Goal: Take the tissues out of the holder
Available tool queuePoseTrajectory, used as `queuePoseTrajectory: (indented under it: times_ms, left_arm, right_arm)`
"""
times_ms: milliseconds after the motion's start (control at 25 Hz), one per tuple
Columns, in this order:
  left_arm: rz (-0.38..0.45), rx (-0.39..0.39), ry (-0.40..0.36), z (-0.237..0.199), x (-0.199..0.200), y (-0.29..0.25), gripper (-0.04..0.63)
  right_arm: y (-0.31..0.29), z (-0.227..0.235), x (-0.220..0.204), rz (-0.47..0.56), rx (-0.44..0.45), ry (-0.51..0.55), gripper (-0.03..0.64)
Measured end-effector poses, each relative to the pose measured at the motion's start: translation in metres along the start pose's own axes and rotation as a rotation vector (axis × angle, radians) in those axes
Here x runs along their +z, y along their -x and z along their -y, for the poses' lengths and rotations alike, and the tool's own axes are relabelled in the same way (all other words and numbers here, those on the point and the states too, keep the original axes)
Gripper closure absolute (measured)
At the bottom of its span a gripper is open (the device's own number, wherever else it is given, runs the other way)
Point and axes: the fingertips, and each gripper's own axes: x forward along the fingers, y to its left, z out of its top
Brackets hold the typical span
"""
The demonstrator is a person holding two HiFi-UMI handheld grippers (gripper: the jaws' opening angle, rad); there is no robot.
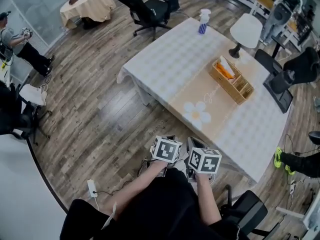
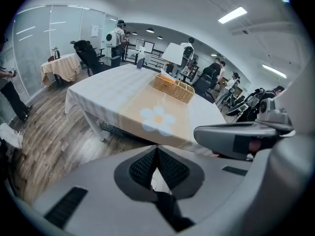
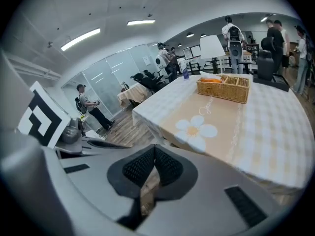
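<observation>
Start pose, I'd say: left gripper and right gripper both closed and empty, held at the lap, well short of the bench. Holder sits mid-bench with the tissues in an end compartment.

No legible text or numbers anywhere.

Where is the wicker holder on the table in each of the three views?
Head view: the wicker holder is at the upper right.
Left gripper view: it is just above the middle.
Right gripper view: it is at the upper right of the middle.
Shared landmark: the white flower print, on the near side of the holder.
</observation>
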Motion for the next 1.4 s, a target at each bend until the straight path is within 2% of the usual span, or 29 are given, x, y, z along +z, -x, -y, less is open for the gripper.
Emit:
queuePoseTrajectory:
  times_ms: [240, 600, 880, 1200, 1400]
  left_arm:
    - [-0.011, 0.027, -0.017, 0.024, 0.035, -0.024, 0.595]
    - [-0.061, 0.015, -0.033, 0.051, 0.050, -0.054, 0.595]
    - [-0.080, -0.033, -0.074, 0.071, 0.076, -0.078, 0.595]
    - [-0.074, -0.101, -0.126, 0.073, 0.136, -0.113, 0.595]
    - [-0.069, -0.132, -0.142, 0.065, 0.183, -0.144, 0.595]
  right_arm:
    - [-0.001, 0.052, 0.024, -0.043, -0.055, 0.021, 0.603]
    - [0.003, 0.098, 0.036, -0.031, -0.047, -0.046, 0.603]
    - [0.014, 0.122, 0.068, 0.099, -0.045, -0.080, 0.603]
    - [-0.011, 0.151, 0.114, 0.106, -0.108, -0.065, 0.601]
    - [-0.037, 0.171, 0.159, 0.097, -0.136, -0.046, 0.601]
